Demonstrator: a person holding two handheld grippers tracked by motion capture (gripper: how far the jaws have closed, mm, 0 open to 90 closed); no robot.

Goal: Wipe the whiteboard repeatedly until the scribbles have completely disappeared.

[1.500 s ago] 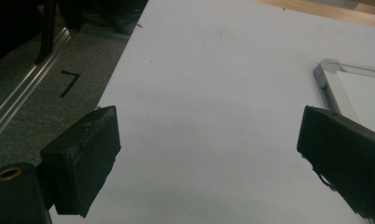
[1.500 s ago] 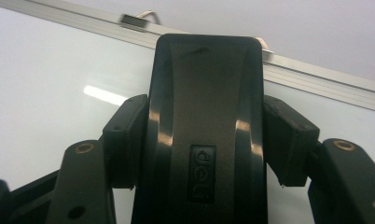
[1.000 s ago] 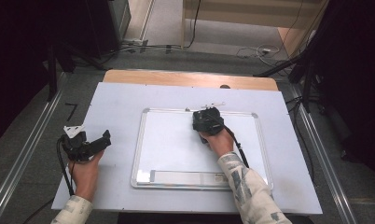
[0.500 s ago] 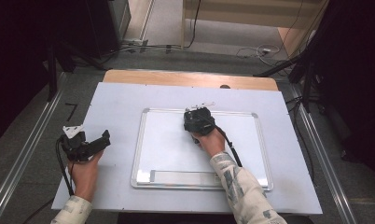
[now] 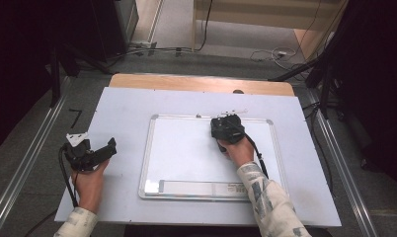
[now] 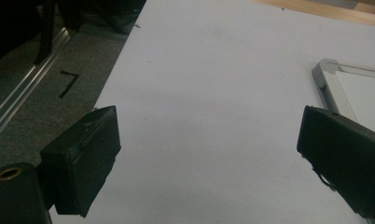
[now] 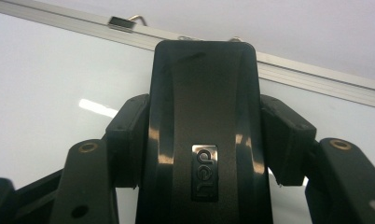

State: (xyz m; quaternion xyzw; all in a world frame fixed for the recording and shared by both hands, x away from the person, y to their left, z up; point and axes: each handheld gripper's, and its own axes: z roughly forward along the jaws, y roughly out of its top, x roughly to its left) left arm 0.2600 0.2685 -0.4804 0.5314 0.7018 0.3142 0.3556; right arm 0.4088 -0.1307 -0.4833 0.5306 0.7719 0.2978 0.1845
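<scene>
A white whiteboard [image 5: 186,148] with a silver frame lies flat in the middle of the pale table sheet. My right gripper [image 5: 227,129] sits on its upper right part, near the top frame. In the right gripper view, the right gripper [image 7: 204,135] is shut on a black board eraser [image 7: 204,102] with a small logo, both pads pressing its sides. The eraser lies flat against the whiteboard surface [image 7: 45,70]. My left gripper [image 5: 105,148] rests on the sheet left of the board. Its jaws stand wide apart with nothing between them [image 6: 209,158]. The whiteboard corner [image 6: 358,84] is just beyond its right jaw.
A label strip [image 5: 201,187] runs along the whiteboard's bottom edge. A wooden tabletop edge [image 5: 201,83] shows beyond the sheet. Metal rails [image 5: 33,158] flank the table on both sides. Cables lie on the floor at the back [image 5: 265,52].
The right gripper with the eraser slid left across the board's top part, then back to the right. The left hand has stayed still.
</scene>
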